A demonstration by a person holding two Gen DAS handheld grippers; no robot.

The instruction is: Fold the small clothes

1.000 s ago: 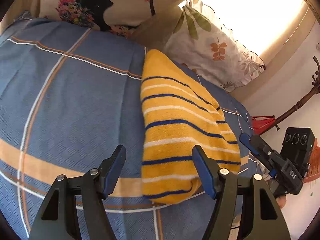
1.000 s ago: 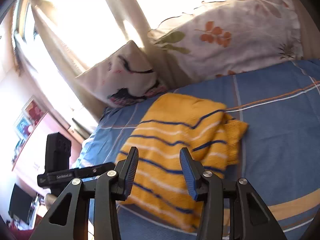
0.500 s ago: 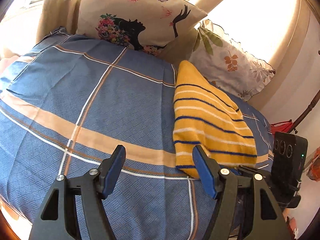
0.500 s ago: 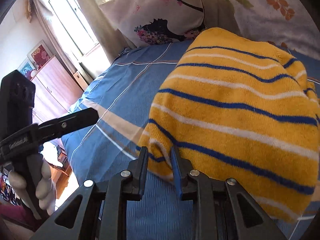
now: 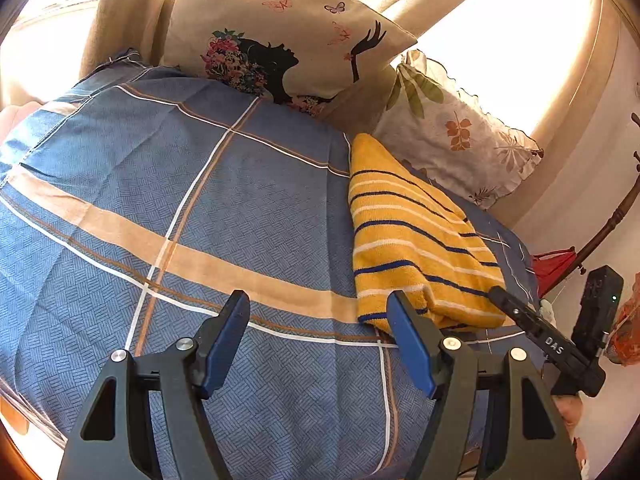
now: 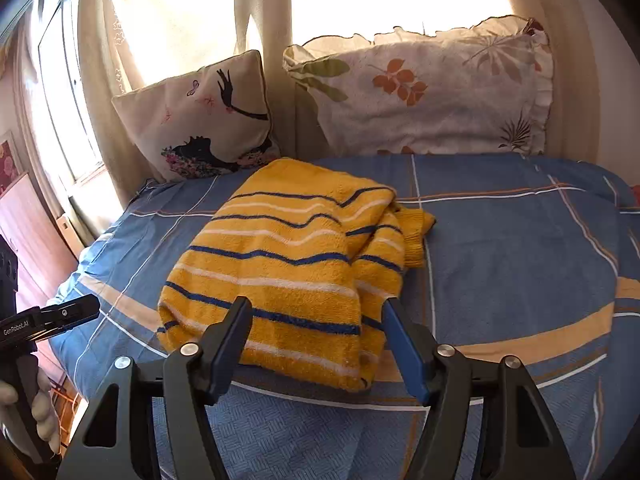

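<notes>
Blue plaid bedspread (image 6: 520, 248) bears folded yellow sweater (image 6: 288, 264); right tool (image 6: 316, 340) just reopened, left tool (image 5: 318, 338) gaping, both empty.

Black left gripper (image 5: 316, 332), blue-faced jaws, silver screws, white glove (image 6: 40, 416)

The near hem of the yellow striped sweater (image 6: 288, 276) passes behind both fingers (image 6: 234, 332) of the right gripper (image 6: 316, 344); whether they touch it cannot be told. Left of them, the left gripper (image 6: 48, 318) is cut by the frame edge, as is the gloved hand (image 6: 38, 420) beneath it.
</notes>
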